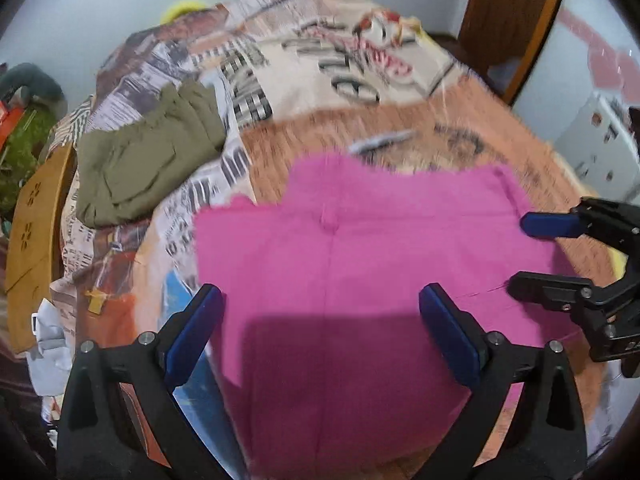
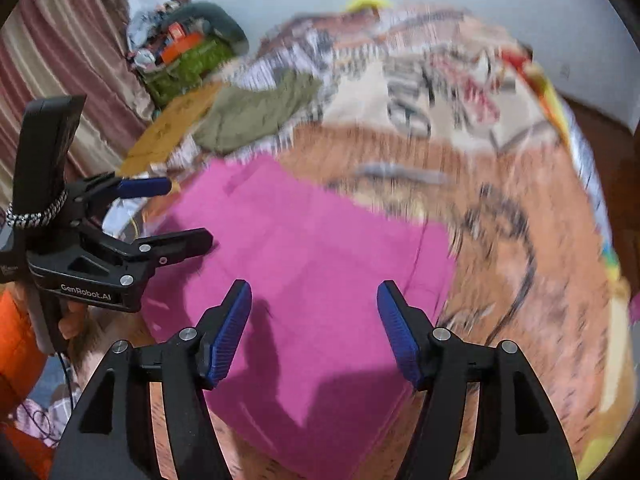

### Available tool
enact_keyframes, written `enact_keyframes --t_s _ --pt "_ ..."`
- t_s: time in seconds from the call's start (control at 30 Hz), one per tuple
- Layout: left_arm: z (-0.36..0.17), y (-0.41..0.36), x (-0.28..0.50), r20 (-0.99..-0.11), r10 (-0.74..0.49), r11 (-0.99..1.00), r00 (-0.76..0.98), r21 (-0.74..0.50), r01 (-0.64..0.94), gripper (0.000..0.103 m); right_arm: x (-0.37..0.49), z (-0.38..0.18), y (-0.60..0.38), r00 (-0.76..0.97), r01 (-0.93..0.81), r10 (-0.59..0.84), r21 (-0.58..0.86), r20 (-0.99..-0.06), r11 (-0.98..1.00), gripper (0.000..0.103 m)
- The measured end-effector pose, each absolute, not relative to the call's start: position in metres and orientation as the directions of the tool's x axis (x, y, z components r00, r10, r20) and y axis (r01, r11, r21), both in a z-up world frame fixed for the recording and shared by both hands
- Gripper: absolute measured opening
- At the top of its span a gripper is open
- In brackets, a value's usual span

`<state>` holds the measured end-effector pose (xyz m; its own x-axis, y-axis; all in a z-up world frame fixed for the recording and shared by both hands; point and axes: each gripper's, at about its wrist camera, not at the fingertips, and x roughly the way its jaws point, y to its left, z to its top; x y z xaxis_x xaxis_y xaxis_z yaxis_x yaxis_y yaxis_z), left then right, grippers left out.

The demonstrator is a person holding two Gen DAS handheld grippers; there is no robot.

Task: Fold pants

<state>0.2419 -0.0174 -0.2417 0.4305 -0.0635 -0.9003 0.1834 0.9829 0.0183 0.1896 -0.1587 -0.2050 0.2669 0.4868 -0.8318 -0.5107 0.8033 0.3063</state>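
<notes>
Nearest the left wrist camera, the left claw (image 1: 322,332) hangs released over the pink pants (image 1: 360,264), its blue pads (image 1: 192,332) spread wide with only cloth below them and nothing pinched; nearest the right wrist camera, the right claw (image 2: 314,328) is likewise released above the pink pants (image 2: 304,264), pads apart and gripping nothing. The pants lie spread flat on a bed covered by a printed bedspread (image 1: 360,76) of newspaper lettering and orange-brown patches, and both claws cast dark shadows on the pink cloth. In the left view the right claw (image 1: 520,256) enters from the right edge over the pants' side; in the right view the left claw (image 2: 180,212) comes in from the left edge over the pants' corner, its black handle held by a hand (image 2: 72,320). Both pictures are blurred. Beyond the pants, an olive-green garment (image 1: 148,164) lies crumpled on the bedspread, apart from the pink cloth. Past it, off the bed's edge, stands a tan cardboard piece (image 1: 34,240), then a heap of green and orange things (image 2: 188,52) by a striped curtain (image 2: 68,52). Farthest is a pale wall (image 1: 120,8) and a brown wooden door (image 1: 508,20)
</notes>
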Motion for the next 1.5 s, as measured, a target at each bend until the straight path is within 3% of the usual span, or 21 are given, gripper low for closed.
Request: enact_keyframes --t_s 0.13,0.33,0.43,0.7,1.0,1.13,1.5 --pt "-0.243 -0.004 0.234 -0.894 -0.087 0.985 0.440 -0.012 0.170 0.101 0.178 -0.206 -0.167 0.280 -0.510 0.499 0.313 -0.820 0.801 0.066" --pt "-0.238 0.012 0.212 -0.878 -0.022 0.987 0.479 0.058 0.151 0.101 0.154 -0.205 -0.180 0.324 -0.517 0.456 0.249 -0.829 0.819 0.067" --pt "-0.236 0.023 0.201 -0.872 0.003 0.988 0.489 0.077 0.131 0.101 0.149 -0.203 -0.190 0.338 -0.487 0.455 0.261 -0.824 0.834 0.072" --pt "-0.226 0.044 0.185 -0.853 0.084 0.985 0.514 0.150 0.088 0.101 0.146 -0.192 -0.209 0.389 -0.435 0.439 0.258 -0.810 0.862 0.072" --pt "-0.224 0.049 0.213 -0.869 -0.046 0.999 0.493 -0.029 0.042 0.100 0.166 -0.197 -0.224 0.426 -0.338 0.468 0.344 -0.774 0.876 0.072" --pt "-0.243 0.041 0.228 -0.892 -0.075 0.997 0.446 -0.066 0.036 0.093 0.171 -0.210 -0.222 0.403 -0.317 0.470 0.363 -0.785 0.877 0.072" --pt "-0.255 0.042 0.233 -0.886 -0.208 0.976 0.414 -0.219 0.022 0.076 0.184 -0.232 -0.216 0.351 -0.310 0.535 0.443 -0.769 0.841 0.059"
